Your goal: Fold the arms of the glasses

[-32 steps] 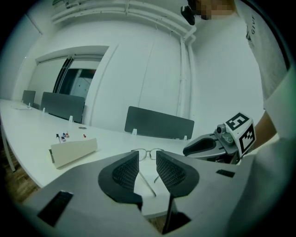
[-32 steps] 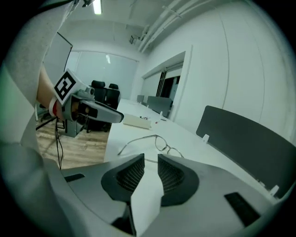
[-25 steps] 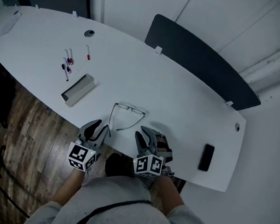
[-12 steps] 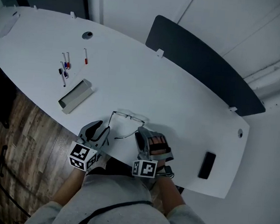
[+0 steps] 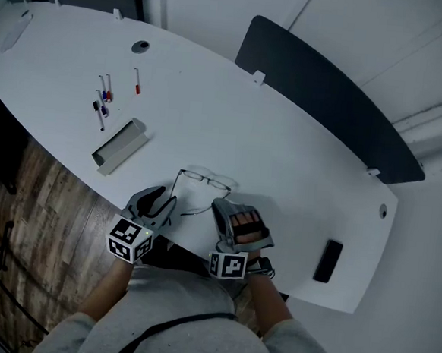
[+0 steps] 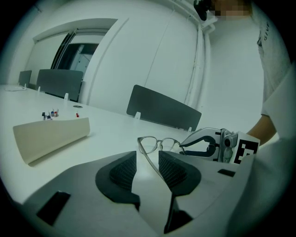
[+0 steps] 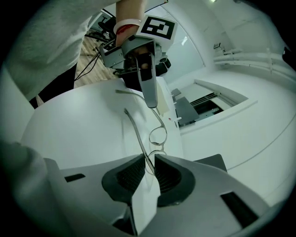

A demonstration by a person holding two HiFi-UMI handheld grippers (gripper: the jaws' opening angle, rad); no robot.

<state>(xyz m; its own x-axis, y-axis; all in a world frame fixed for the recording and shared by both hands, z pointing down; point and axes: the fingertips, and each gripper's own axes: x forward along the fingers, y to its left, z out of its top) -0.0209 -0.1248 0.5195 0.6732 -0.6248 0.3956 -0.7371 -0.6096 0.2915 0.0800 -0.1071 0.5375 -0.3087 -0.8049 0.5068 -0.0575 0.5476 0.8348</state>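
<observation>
Thin-framed glasses (image 5: 205, 180) lie on the white table (image 5: 283, 161) near its front edge, arms spread toward me. In the left gripper view, the left arm of the glasses (image 6: 149, 159) runs between my left gripper's (image 6: 147, 161) pads; the jaws are opening and gaps show on both sides. In the right gripper view, the other arm (image 7: 138, 139) lies between my right gripper's (image 7: 149, 163) closing pads, with a narrow gap still showing. From above, the left gripper (image 5: 165, 204) and right gripper (image 5: 220, 208) sit at the arm ends.
A beige open case (image 5: 120, 145) lies to the left, with several markers (image 5: 105, 98) beyond it. A black phone (image 5: 327, 260) rests at the right. A dark divider panel (image 5: 326, 104) stands along the far edge. Wooden floor (image 5: 35, 211) shows below the table's near edge.
Both grippers moved forward and down onto the ends of the glasses' arms. The right gripper rolled, and its jaws narrowed around the right arm. The glasses stayed in place.
</observation>
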